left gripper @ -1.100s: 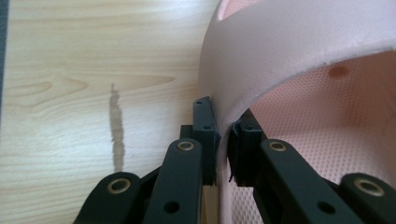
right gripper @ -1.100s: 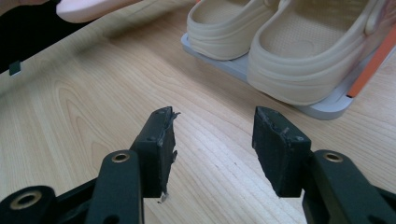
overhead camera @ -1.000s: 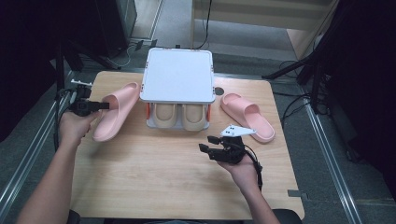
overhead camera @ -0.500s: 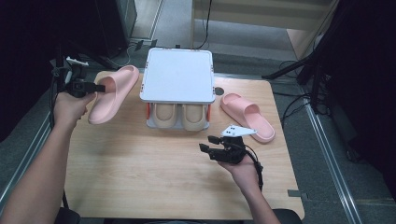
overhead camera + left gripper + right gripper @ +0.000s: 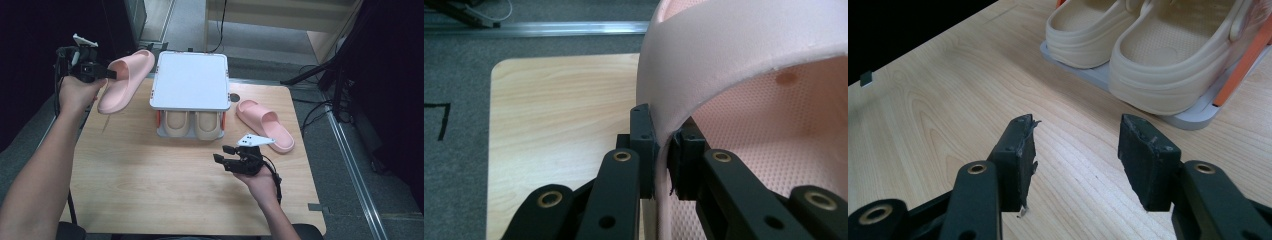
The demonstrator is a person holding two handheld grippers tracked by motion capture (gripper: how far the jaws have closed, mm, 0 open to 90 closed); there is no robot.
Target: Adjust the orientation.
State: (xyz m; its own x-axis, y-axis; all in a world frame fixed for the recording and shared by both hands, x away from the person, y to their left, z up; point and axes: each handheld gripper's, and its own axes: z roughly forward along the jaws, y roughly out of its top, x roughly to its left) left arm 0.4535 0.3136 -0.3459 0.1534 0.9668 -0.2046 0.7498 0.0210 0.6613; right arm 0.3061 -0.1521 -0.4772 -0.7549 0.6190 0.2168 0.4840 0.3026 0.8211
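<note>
Lifted higher and farther left since a second ago: pink slipper [image 5: 126, 80], clamped by its strap edge in the left gripper [image 5: 107, 73], clear of the table [image 5: 150, 180].

Ahead of the wide-apart, empty jaws of the right gripper [image 5: 1075, 137]: shoe rack [image 5: 190, 80], beige clogs [image 5: 1128, 45] on its lower shelf. Flat on the wood beside that gripper: second pink slipper [image 5: 265, 125].

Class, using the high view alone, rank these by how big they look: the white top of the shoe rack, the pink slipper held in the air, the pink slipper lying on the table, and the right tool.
1. White rack top.
2-3. Held slipper and lying slipper: alike; the raised one sits nearer the camera, so unranked.
4. Right tool.
</note>
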